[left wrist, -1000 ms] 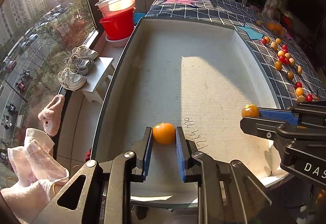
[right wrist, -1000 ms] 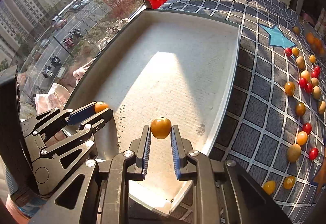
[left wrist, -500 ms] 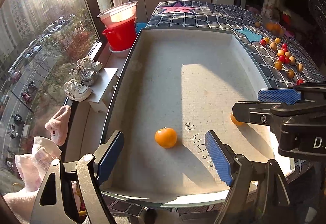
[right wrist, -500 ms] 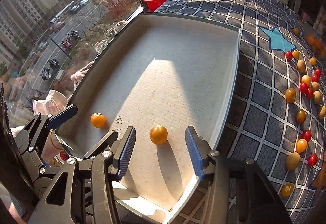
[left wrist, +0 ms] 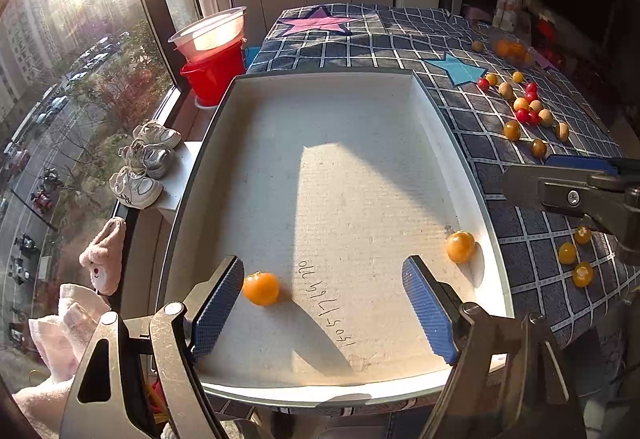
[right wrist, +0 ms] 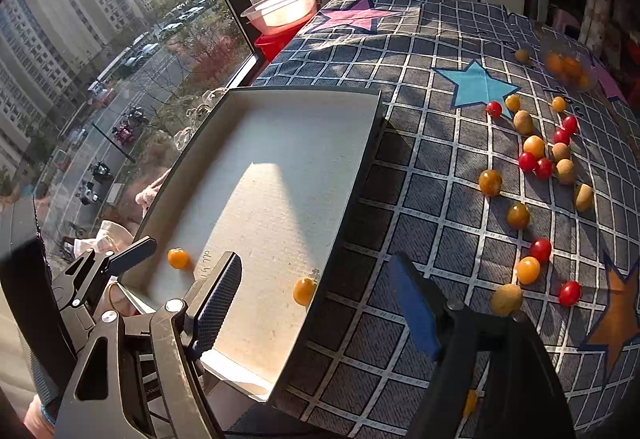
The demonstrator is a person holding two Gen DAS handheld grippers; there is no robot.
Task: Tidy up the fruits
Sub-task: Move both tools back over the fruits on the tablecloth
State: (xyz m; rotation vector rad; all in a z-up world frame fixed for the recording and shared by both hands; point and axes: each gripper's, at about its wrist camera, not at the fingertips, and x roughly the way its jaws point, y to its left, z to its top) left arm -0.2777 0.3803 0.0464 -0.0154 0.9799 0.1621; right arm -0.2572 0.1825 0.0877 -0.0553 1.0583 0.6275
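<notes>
A white tray [left wrist: 436,111] lies on a checked cloth. Two small orange fruits rest on its floor. One orange fruit [left wrist: 261,288] lies just beside the left pad of my left gripper [left wrist: 323,285], which is open and touches nothing. The other orange fruit [right wrist: 305,290] sits against the tray's right wall, below my right gripper [right wrist: 316,281]. That gripper's jaws are opening, their pads well apart from the fruit. Several loose red, orange and brown fruits [right wrist: 528,159] are scattered on the cloth to the right.
A clear bowl of orange fruits [right wrist: 568,67] stands at the far right. A red bucket [left wrist: 214,77] topped by a clear basin sits beyond the tray's far left corner. A window and a shelf with shoes [left wrist: 148,159] border the left.
Both grippers opened and let go of their orange fruits, which now lie on the tray floor. Both pulled back and up; the right one swung toward the tray's right edge.
</notes>
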